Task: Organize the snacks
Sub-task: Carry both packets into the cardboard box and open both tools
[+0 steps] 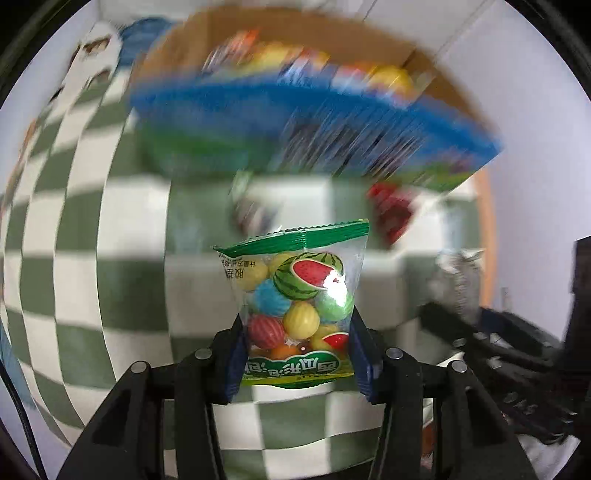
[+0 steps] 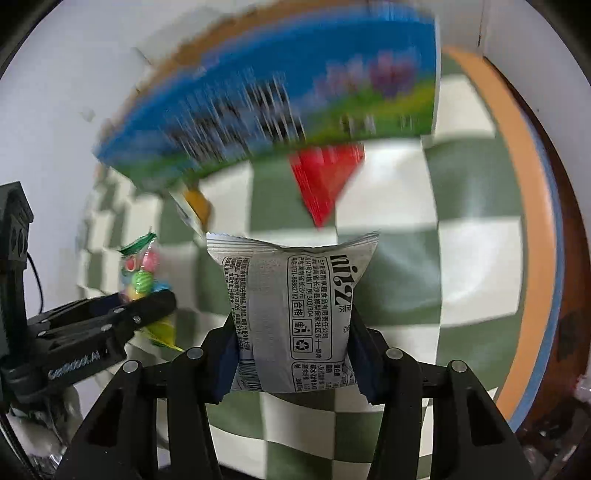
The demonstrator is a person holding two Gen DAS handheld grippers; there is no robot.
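In the left wrist view, the left tool (image 1: 297,354) had its two blue pads pressed against the sides of a clear bag of watermelon-shaped gum balls (image 1: 297,302), well short of fully closed because the bag filled the gap. The bag stood upright between the pads, its long axis running away from the camera, its green crimped seal at the far end and its printed green band down at the pads. It hung clear above the green-and-white checked cloth (image 1: 92,229) on the desk. Beyond it a blue-and-green snack box (image 1: 295,122) lay blurred, its long side running left to right, with a cardboard box (image 1: 229,33) of mixed packets behind it.

In the right wrist view, the right tool (image 2: 293,354) gripped a silver-grey snack pouch (image 2: 295,314) in the same way, pads tight on both sides. The pouch stood with its long axis pointing away from the camera, serrated seal at the far end, black print turned sideways. A red wrapper (image 2: 325,181) lay on the cloth beyond it, just below the blurred blue box. At the left edge the other tool showed with the gum bag in its grip.
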